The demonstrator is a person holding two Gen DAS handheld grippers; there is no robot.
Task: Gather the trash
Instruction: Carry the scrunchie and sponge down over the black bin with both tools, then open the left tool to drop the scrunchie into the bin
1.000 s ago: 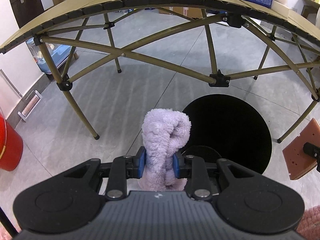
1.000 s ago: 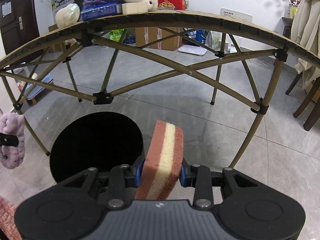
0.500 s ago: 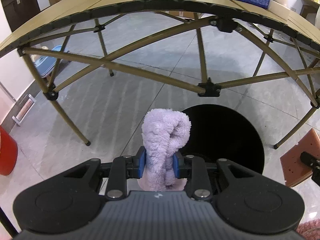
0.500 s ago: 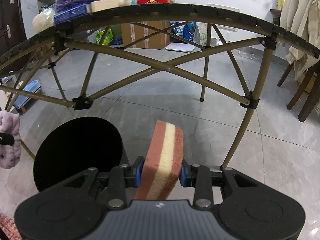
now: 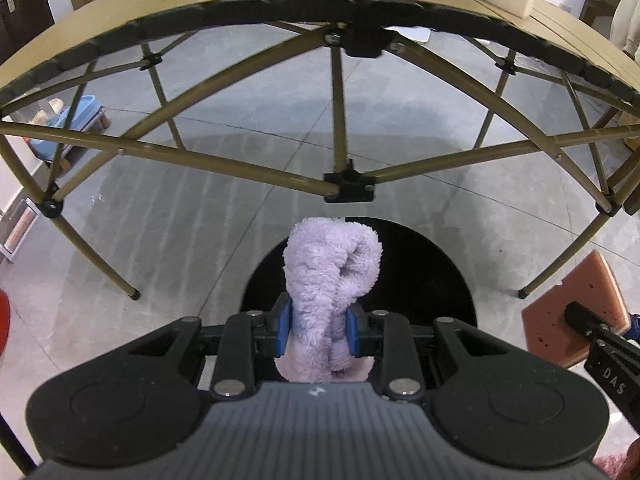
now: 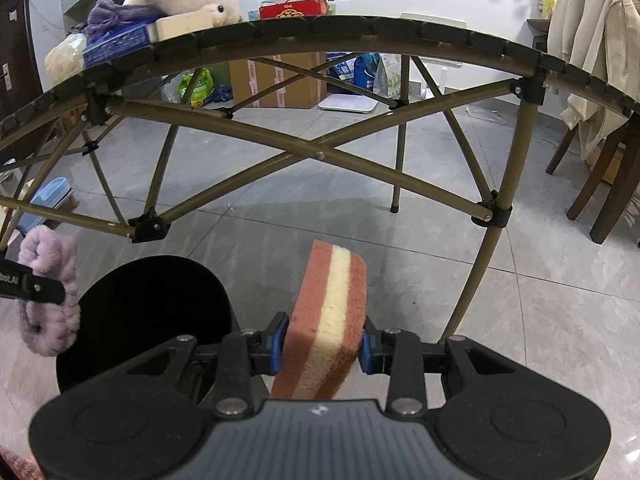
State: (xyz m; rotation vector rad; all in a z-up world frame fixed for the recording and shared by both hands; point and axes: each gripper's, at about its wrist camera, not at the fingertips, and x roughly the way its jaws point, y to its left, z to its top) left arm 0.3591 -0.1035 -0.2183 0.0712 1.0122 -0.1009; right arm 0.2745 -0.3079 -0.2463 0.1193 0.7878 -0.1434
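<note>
My left gripper (image 5: 319,330) is shut on a fluffy lilac cloth (image 5: 330,280), which hangs directly above the mouth of a round black bin (image 5: 420,276) on the floor. In the right wrist view my right gripper (image 6: 323,346) is shut on a brown-and-cream layered sponge (image 6: 330,312), held to the right of the black bin (image 6: 152,312). The lilac cloth (image 6: 52,300) shows at the left edge there, pinched in a black finger. From the left wrist view the sponge (image 5: 572,308) appears at the right, beside the bin.
A folding table (image 5: 240,12) with olive crossed legs (image 5: 340,192) stands just behind the bin, with a blue box, plush toy and other items on top. A wooden chair with a cream coat (image 6: 588,64) stands right. Cardboard boxes and bags (image 6: 280,80) lie beyond on the grey tiled floor.
My left gripper has carried the lilac cloth from left of the bin to over its opening. My right gripper with the sponge has barely shifted.
</note>
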